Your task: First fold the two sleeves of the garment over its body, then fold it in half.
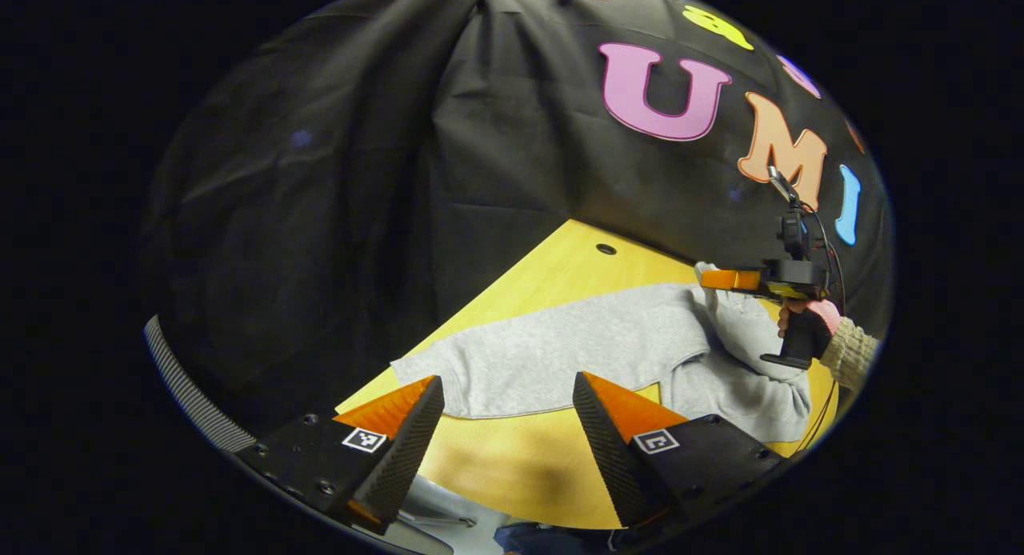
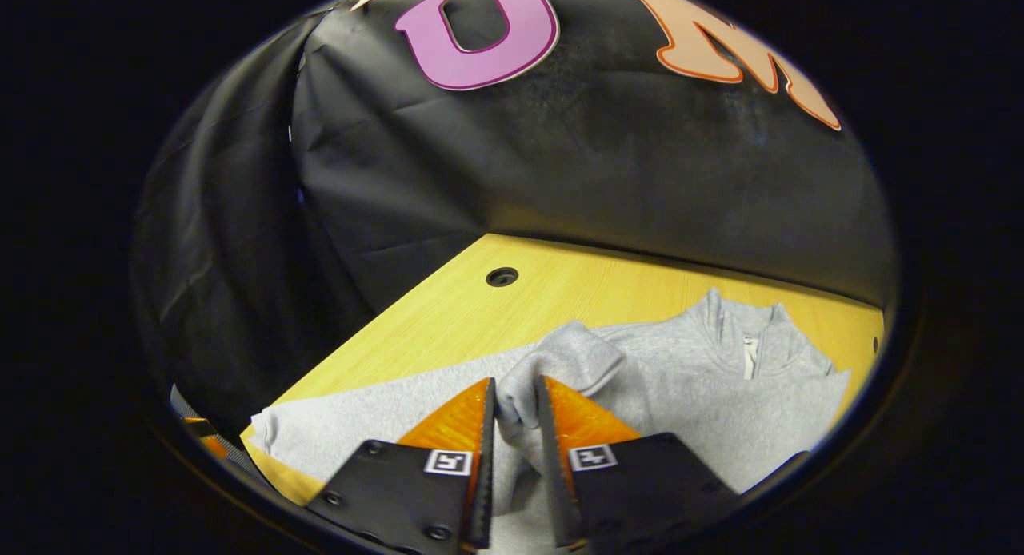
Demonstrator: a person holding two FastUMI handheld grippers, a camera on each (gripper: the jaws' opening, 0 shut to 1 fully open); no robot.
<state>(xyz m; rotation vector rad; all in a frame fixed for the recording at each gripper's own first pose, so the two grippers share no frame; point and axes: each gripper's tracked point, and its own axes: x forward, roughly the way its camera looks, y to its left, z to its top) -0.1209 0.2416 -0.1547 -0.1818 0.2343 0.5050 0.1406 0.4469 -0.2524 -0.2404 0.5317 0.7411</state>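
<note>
Fingers on your right gripper (image 2: 516, 411) are clamped together on a bunched grey sleeve (image 2: 560, 363), its cuff end standing up between and just past the tips in the right gripper view. Your left gripper (image 1: 508, 403) holds nothing: its fingers are spread wide, hanging above the near edge of the yellow wooden desk (image 1: 512, 467), just short of the garment's hem.

You have the light grey long-sleeved sweatshirt (image 1: 576, 347) lying flat on the desk. In the left gripper view its long axis runs from the hem at the left toward the right, where your right gripper (image 1: 724, 280) is lifted over the body with the sleeve hanging from it, and your hand (image 1: 804, 323), in a knitted cuff, grips the handle. In the right gripper view the hem (image 2: 264, 431) lies at the lower left and the stand-up zip collar (image 2: 748, 331) points to the upper right, toward the desk's far edge by the black cloth wall (image 2: 640, 163).

You can see a small round hole (image 2: 502, 277) in the desk top, beyond the garment and well apart from it, near the wall.
</note>
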